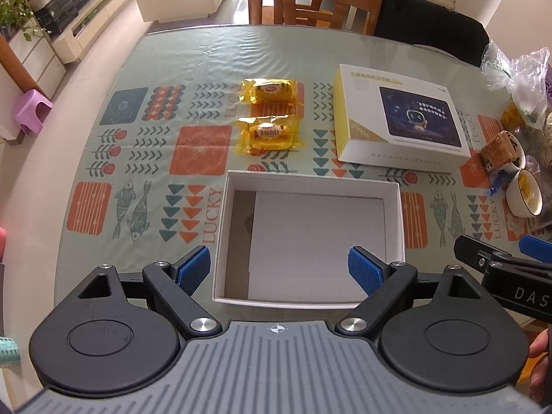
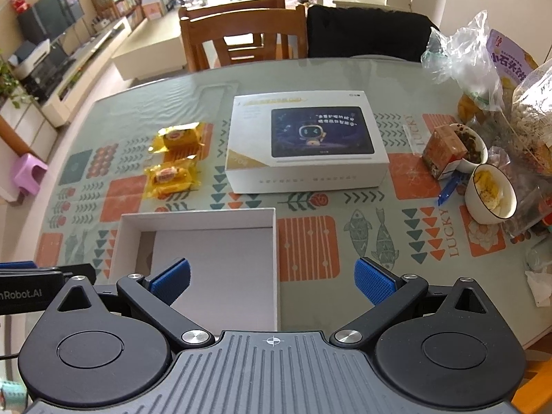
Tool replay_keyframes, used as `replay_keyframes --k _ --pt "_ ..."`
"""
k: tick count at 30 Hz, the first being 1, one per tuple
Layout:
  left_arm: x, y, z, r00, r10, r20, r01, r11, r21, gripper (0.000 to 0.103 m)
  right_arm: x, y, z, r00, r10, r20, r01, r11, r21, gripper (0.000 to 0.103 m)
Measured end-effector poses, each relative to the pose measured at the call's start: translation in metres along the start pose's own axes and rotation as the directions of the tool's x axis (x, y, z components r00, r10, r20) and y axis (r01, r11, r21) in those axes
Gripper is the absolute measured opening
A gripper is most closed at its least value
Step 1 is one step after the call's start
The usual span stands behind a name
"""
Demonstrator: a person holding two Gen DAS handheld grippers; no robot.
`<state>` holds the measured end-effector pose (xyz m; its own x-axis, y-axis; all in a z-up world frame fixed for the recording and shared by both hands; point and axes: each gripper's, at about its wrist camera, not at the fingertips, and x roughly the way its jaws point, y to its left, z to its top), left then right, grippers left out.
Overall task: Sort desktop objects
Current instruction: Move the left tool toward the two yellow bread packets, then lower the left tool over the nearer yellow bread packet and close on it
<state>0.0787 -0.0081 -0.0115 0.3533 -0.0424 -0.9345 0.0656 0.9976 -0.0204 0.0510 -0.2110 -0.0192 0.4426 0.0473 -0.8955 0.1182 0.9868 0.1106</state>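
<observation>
Both claws hang spread wide and hold nothing: the left gripper (image 1: 279,270) has its blue pads on either side of the near half of the open white box (image 1: 310,186), and the right gripper (image 2: 272,284) stands with its left pad over that same box (image 2: 198,220) and its right pad over the patterned tablecloth (image 2: 307,248). In the left wrist view the box sits at centre with only a flat grey sheet lying in it; at 12 o'clock from it lie two yellow-wrapped cakes, the nearer cake (image 1: 267,134) just beyond the far rim and the farther cake (image 1: 272,91) right behind the first. At 2 o'clock from the box rests the closed tablet box (image 1: 396,117), flat with its printed face up. Further round at 3 o'clock stand a white bowl (image 1: 524,193) of yellow food, a second bowl behind it and a small brown carton (image 1: 496,151), crowded by clear plastic bags (image 2: 476,65)
</observation>
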Motion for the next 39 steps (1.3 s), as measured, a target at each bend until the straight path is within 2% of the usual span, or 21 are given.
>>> replay_keyframes --k 17,35,39 --pt "0.044 0.011 0.065 1.000 0.024 -0.015 -0.024 0.999 0.035 0.103 0.050 0.022 0.048 0.998 -0.046 -0.053 0.046 0.999 -0.001 0.103" --pt "0.093 0.024 0.126 0.998 0.034 -0.050 -0.036 0.999 -0.039 0.103 0.108 0.044 0.105 0.995 -0.031 -0.090 0.025 0.997 -0.069 0.103" --pt "0.118 0.026 0.132 0.996 0.060 -0.062 -0.064 0.997 -0.051 0.103 0.125 0.042 0.113 0.994 -0.020 -0.107 0.014 0.998 -0.062 0.103"
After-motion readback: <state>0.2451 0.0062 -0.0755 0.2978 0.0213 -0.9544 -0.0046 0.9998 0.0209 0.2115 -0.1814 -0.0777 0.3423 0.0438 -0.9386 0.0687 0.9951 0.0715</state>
